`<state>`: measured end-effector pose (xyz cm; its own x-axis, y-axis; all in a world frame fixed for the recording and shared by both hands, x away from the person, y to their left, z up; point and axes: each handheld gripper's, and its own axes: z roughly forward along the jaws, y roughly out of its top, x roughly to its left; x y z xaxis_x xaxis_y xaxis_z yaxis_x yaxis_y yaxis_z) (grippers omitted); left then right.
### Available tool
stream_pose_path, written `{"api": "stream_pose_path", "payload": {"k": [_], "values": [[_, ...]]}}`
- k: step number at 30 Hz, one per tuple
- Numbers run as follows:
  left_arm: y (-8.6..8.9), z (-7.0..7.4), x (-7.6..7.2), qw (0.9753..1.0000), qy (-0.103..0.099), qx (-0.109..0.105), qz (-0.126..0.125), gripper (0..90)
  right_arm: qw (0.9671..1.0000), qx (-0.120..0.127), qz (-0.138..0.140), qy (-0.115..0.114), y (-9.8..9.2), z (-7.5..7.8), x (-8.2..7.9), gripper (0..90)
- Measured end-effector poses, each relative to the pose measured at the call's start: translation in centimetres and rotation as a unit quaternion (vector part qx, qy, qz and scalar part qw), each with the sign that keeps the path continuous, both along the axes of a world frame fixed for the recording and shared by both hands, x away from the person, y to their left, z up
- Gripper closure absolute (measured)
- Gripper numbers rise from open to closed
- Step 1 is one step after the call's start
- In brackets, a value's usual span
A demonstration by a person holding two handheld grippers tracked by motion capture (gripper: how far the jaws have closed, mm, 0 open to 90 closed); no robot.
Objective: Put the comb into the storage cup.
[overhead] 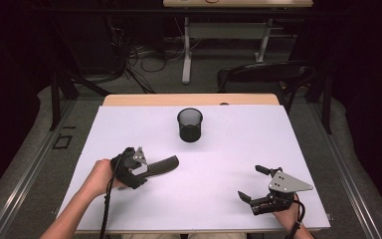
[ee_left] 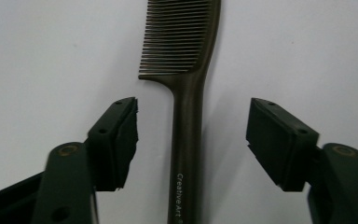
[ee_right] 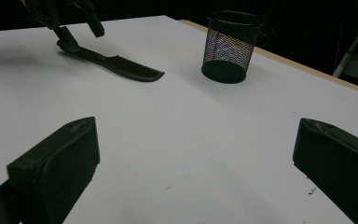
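Note:
A dark comb point(overhead: 166, 163) lies flat on the white table, teeth end pointing right. My left gripper point(overhead: 145, 169) stands open around its handle; in the left gripper view the handle point(ee_left: 186, 140) runs up between the two pads without touching either, midway in my left gripper point(ee_left: 193, 107). A black mesh cup point(overhead: 189, 124) stands upright behind the comb, near the table's middle back. My right gripper point(overhead: 250, 182) is open and holds nothing at the front right. The right gripper view looks past that gripper point(ee_right: 196, 128) to the comb point(ee_right: 116, 63), the cup point(ee_right: 230, 46) and the left gripper point(ee_right: 74, 28).
The white table surface point(overhead: 219, 154) stretches bare between the two grippers and the cup. A wooden strip point(overhead: 189, 99) edges the far side. A dark chair point(overhead: 263, 74) and desk legs stand beyond the table.

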<state>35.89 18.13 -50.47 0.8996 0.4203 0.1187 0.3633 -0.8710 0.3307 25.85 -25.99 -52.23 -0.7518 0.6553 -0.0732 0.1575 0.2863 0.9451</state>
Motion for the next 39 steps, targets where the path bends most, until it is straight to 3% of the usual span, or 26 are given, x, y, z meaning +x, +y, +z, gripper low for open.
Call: {"api": "stream_pose_path", "payload": {"k": [6,14,19,28,39], "values": [[-0.5,-0.3,0.7,0.9994,0.032,0.012,0.004,50.5,1.0000,-0.001,0.000,0.001,0.0,0.0,0.0,0.2],[-0.9,-0.9,1.6,0.9976,0.058,0.035,0.011,56.6,1.0000,-0.001,0.000,0.002,-0.1,0.0,0.0,0.1],[-1.3,-1.3,2.0,0.9965,0.073,0.039,0.011,61.3,1.0000,-0.001,0.000,0.001,-0.1,0.0,0.1,0.2],[-1.4,-1.7,2.5,0.9949,0.083,0.053,0.021,65.5,1.0000,-0.003,0.000,0.001,-0.1,0.0,0.0,0.2],[-1.3,-2.0,2.7,0.9945,0.092,0.047,0.018,71.9,1.0000,-0.005,0.000,0.001,-0.1,0.0,0.1,0.1]]}}
